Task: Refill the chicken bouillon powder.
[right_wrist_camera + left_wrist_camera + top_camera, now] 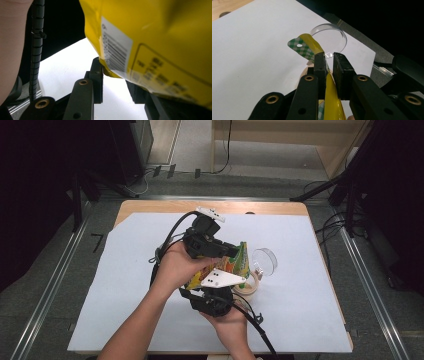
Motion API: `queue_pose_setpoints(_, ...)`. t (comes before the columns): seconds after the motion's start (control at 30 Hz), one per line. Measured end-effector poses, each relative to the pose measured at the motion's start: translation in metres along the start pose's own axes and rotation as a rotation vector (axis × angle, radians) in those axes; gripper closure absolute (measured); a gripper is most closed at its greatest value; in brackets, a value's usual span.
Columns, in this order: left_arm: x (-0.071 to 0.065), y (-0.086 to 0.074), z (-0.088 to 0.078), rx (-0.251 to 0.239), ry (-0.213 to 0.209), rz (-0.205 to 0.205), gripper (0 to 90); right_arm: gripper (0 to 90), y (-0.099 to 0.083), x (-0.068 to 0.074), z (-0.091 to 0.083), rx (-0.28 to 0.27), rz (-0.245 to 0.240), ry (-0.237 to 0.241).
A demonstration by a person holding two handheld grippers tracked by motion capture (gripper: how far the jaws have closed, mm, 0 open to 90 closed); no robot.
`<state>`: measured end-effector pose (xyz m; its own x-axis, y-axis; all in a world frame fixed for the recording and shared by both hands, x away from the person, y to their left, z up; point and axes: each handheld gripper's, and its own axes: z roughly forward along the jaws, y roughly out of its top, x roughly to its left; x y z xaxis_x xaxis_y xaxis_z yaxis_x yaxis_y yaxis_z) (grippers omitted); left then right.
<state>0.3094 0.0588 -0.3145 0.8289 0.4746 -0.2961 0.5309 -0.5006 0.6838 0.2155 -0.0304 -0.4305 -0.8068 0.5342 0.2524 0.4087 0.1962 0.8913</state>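
A yellow snack bag (240, 260) with a green checked top hangs above the white sheet, held between both grippers. My left gripper (231, 254) comes from the left and is shut on the bag's upper edge; in the left gripper view its jaws (330, 66) pinch the yellow film (329, 97) just below the checked flap with the hang hole (302, 48). My right gripper (214, 289) reaches up from below, under its grey plate. In the right gripper view the bag's lower corner (150, 37), with its barcode label, sits between that gripper's jaws (116, 80); the right jaw is mostly hidden behind the bag.
A clear round plastic lid (264, 261) stands on edge just right of the bag, and shows in the left gripper view (329, 37) too. A tan ring like a tape roll (248, 289) lies under the bag. The white sheet (125, 285) covers the wooden table (150, 206).
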Motion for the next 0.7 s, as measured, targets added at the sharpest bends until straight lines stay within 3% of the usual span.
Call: queue_pose_setpoints(0.7, -0.0013, 0.0006, -0.0016, -0.005, -0.003, 0.007, 81.6, 70.5, 0.0014, 0.0017, 0.0008, -0.001, 0.007, -0.007)
